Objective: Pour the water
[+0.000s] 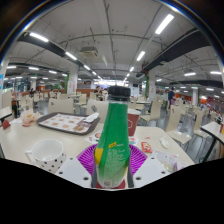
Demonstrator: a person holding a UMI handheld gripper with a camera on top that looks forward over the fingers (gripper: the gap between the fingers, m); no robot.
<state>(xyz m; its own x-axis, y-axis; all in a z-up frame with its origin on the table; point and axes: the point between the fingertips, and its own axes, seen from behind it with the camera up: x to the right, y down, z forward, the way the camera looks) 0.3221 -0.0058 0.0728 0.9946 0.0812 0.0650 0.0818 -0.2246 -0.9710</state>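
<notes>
Gripper view: gripper seemingly clamping an upright green bottle (cap on); white cup is waiting beside the bottle, pouring not yet begun.

Large open hall, canteen-like. Dark ceiling with long fluorescent strip lights running in rows into the distance; all lit. Pale columns stand mid-hall. Light-coloured table in the foreground; a tray lies on it, contents too small to tell. Further rows of pale tables and chairs extend back on both sides. Far end too small to make out.
</notes>
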